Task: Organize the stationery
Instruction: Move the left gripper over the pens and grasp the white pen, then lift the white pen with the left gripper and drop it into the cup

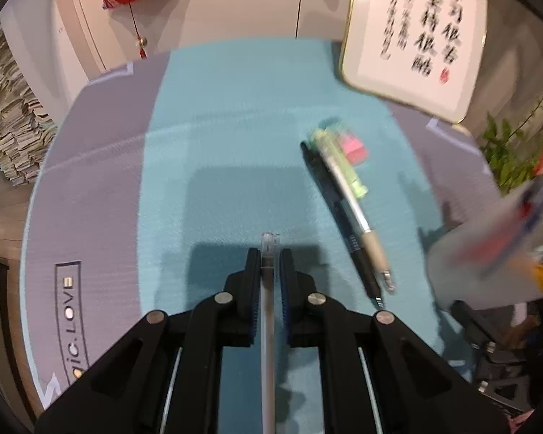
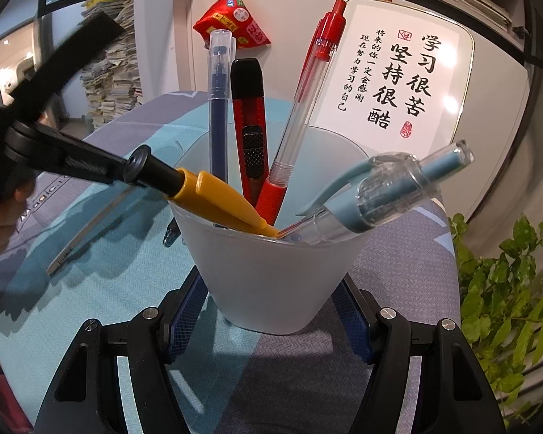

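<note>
My left gripper is shut on a clear-capped white pen and holds it above the teal mat. A black pen, a silver-and-tan pen, a green highlighter and a pink eraser lie together on the mat to the right. My right gripper is shut on a frosted white cup. The cup holds a blue pen, a red utility knife, a red pen, a yellow-and-black pen and a light-blue pen. The cup also shows blurred in the left wrist view.
A framed calligraphy board stands at the back right. A green plant is at the right edge. A red ornament hangs on the wall. Paper stacks stand at the back left. The left gripper's body is left of the cup.
</note>
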